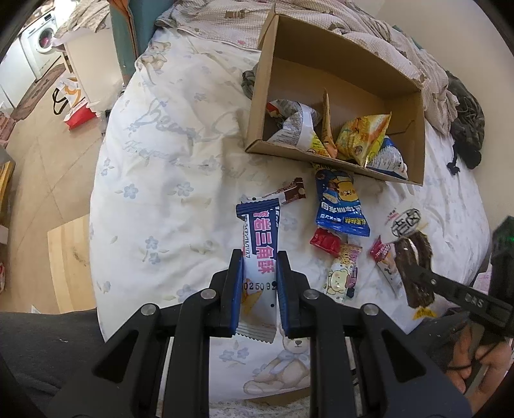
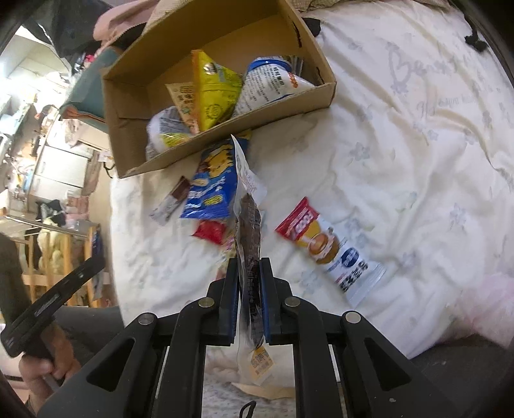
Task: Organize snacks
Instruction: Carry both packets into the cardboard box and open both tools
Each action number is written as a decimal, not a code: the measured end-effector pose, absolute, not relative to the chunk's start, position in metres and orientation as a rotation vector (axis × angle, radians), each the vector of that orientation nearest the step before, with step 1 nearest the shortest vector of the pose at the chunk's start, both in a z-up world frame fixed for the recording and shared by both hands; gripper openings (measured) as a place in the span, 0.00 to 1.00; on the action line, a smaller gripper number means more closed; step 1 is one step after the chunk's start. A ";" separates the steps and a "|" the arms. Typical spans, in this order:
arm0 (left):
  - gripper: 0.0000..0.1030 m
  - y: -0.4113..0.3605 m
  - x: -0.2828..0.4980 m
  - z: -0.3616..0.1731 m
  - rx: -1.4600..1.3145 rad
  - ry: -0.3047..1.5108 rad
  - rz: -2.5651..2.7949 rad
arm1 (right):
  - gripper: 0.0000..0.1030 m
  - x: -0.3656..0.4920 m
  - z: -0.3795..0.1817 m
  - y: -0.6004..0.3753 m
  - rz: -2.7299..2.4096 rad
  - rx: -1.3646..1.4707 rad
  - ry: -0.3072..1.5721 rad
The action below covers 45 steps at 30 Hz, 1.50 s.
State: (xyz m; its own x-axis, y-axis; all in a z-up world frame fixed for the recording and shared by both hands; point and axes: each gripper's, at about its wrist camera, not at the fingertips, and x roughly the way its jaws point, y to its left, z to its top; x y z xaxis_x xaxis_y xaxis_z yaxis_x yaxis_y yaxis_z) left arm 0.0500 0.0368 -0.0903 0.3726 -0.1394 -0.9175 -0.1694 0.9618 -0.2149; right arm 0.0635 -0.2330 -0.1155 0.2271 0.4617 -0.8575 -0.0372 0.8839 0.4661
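My left gripper (image 1: 259, 257) is shut on a navy and white snack bar (image 1: 261, 238) held above the bed. My right gripper (image 2: 250, 265) is shut on a clear pack with a dark chocolate sandwich biscuit (image 2: 249, 225), lifted off the quilt; in the left wrist view the same biscuit pack (image 1: 414, 260) hangs at the right. A cardboard box (image 1: 414, 154) on the bed holds several snack bags, also seen as the box (image 2: 128, 128) in the right wrist view. Loose on the quilt lie a blue bag (image 1: 340, 205), a small red pack (image 1: 326, 241), a brown bar (image 1: 289, 189) and a red-topped white pack (image 2: 331, 254).
A white floral quilt (image 1: 167, 180) covers the bed, with rumpled bedding (image 1: 369, 29) behind the box and dark clothing (image 1: 465, 122) at the right. The bed's left edge drops to a wooden floor with a red bag (image 1: 75, 106). A person's hand (image 2: 45, 363) holds the other gripper.
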 end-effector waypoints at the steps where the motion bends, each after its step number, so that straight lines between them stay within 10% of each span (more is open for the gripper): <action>1: 0.16 0.038 0.049 -0.089 -0.296 1.185 0.027 | 0.12 0.059 -0.109 -0.233 0.378 0.396 1.283; 19: 0.16 0.029 0.101 0.016 -0.176 0.865 0.006 | 0.12 0.117 -0.040 -0.224 0.452 0.460 0.989; 45: 0.16 0.005 0.213 -0.062 -0.104 0.903 -0.018 | 0.12 0.241 -0.117 -0.231 0.314 0.513 1.141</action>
